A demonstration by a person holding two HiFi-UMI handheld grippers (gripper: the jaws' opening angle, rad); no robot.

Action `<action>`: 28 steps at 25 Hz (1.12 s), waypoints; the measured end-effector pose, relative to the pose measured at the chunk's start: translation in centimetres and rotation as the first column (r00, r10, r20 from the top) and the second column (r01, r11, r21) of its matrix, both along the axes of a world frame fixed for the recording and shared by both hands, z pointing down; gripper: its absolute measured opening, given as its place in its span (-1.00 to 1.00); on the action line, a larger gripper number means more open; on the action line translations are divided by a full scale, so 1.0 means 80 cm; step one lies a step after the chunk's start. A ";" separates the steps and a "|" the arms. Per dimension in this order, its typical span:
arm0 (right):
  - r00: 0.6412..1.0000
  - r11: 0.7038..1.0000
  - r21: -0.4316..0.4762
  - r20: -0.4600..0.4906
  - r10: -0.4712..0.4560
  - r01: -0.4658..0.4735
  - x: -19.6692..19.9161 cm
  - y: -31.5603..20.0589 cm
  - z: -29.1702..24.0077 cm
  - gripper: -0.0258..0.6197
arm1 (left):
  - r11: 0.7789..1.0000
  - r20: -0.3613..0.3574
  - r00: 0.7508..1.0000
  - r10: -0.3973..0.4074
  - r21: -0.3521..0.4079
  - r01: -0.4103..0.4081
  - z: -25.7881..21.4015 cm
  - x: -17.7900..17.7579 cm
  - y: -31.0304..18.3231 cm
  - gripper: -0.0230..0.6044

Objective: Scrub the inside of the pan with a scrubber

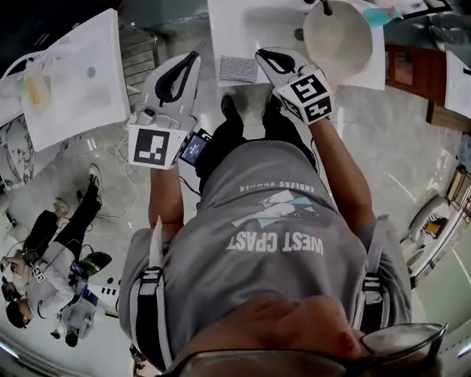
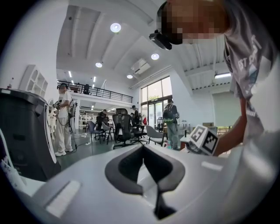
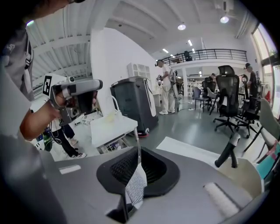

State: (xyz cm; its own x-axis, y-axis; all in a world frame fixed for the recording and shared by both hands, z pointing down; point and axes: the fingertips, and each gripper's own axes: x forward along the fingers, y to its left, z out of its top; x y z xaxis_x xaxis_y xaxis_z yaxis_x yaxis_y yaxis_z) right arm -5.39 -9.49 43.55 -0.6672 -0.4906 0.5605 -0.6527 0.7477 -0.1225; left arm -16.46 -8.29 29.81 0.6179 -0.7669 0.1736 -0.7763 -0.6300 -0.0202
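A cream pan (image 1: 337,40) with a black handle (image 3: 227,151) stands on the white table (image 1: 250,26) at the back right. A grey ribbed scrubber (image 1: 238,68) lies flat near the table's front edge. My right gripper (image 1: 263,55) hangs just right of the scrubber and left of the pan. Its jaws stand a narrow slit apart, and the scrubber's mesh (image 3: 136,186) shows through the gap of the right gripper (image 3: 138,151), with nothing pressed. My left gripper (image 1: 194,56) is off the table's left front corner, shut and empty; in its own view the left gripper (image 2: 143,148) faces the room.
A second white table (image 1: 73,74) stands at the left, with a dark cabinet (image 3: 131,103) by it. People stand on the floor at the lower left (image 1: 51,272). A teal object (image 1: 383,15) lies behind the pan. Office chairs (image 3: 227,100) fill the room beyond.
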 end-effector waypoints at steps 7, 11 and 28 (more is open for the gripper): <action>0.986 0.983 -0.120 -0.079 -0.149 0.139 -0.033 0.024 0.110 -0.73 | 0.999 0.009 1.000 -0.020 -0.042 0.020 0.046 0.003 0.001 -0.92; 0.967 0.963 -0.181 -0.120 -0.224 0.200 -0.052 0.042 0.164 -0.63 | 0.996 0.002 0.999 -0.040 -0.085 0.040 0.072 -0.003 0.006 -0.93; 0.847 0.895 -0.271 -0.312 -0.430 0.354 -0.073 0.079 0.291 -0.24 | 0.985 -0.006 0.999 -0.053 -0.165 0.051 0.121 -0.011 0.018 -0.93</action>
